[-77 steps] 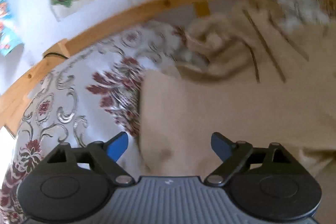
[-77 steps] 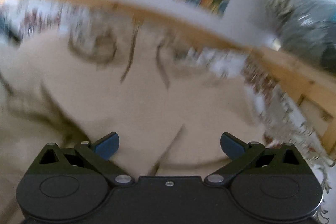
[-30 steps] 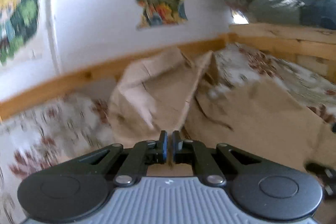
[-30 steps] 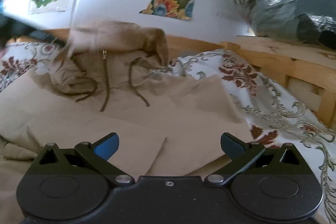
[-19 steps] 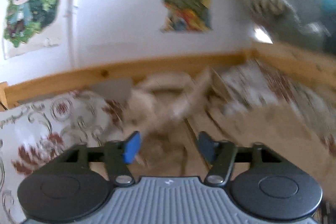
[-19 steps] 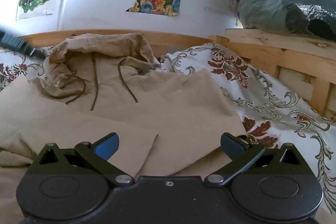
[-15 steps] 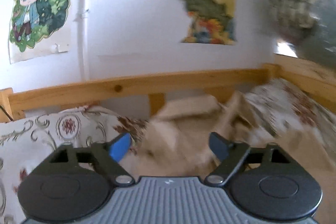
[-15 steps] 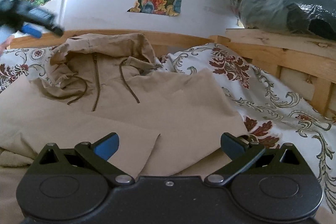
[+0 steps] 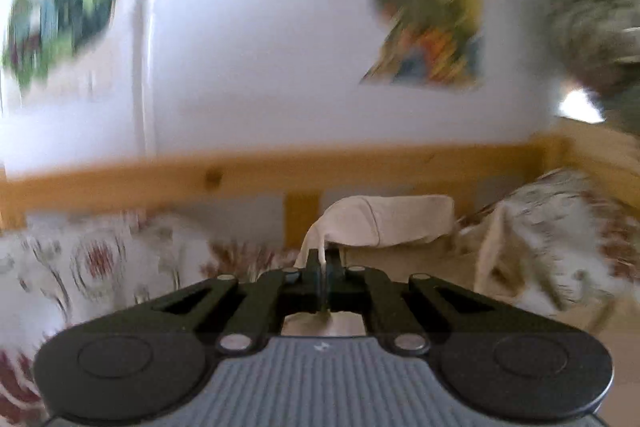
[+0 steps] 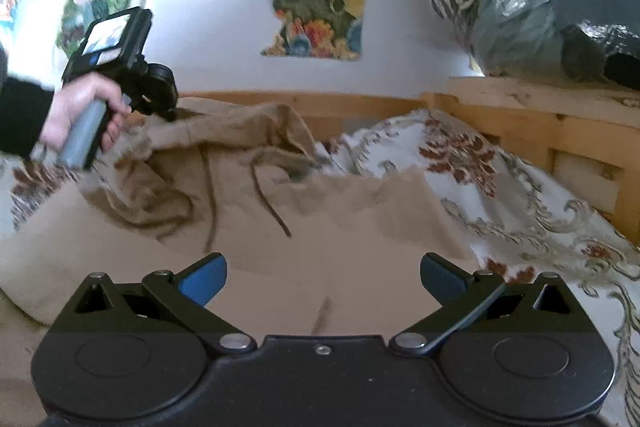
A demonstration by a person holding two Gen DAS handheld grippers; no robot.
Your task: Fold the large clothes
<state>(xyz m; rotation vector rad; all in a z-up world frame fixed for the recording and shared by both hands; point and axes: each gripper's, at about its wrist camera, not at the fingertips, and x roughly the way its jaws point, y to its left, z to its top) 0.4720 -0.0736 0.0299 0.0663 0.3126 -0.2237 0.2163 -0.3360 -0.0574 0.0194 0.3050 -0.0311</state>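
On the bed (image 10: 500, 187), left gripper (image 9: 323, 269) pinches blurred hoodie (image 10: 248, 211); right gripper (image 10: 323, 277) gapes.

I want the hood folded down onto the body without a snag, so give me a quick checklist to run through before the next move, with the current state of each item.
1. Left gripper shut on the hood: ok, a fold of tan cloth sits between its closed fingers.
2. Right gripper free to help: ok, open and holding nothing above the hoodie.
3. Drawstrings clear of the fold line: not ok, they trail loose across the chest.
4. Body lying flat: cannot tell, the near part looks smooth but the left side is bunched.
5. How much of the hood is gripped: cannot tell, the left view is blurred.
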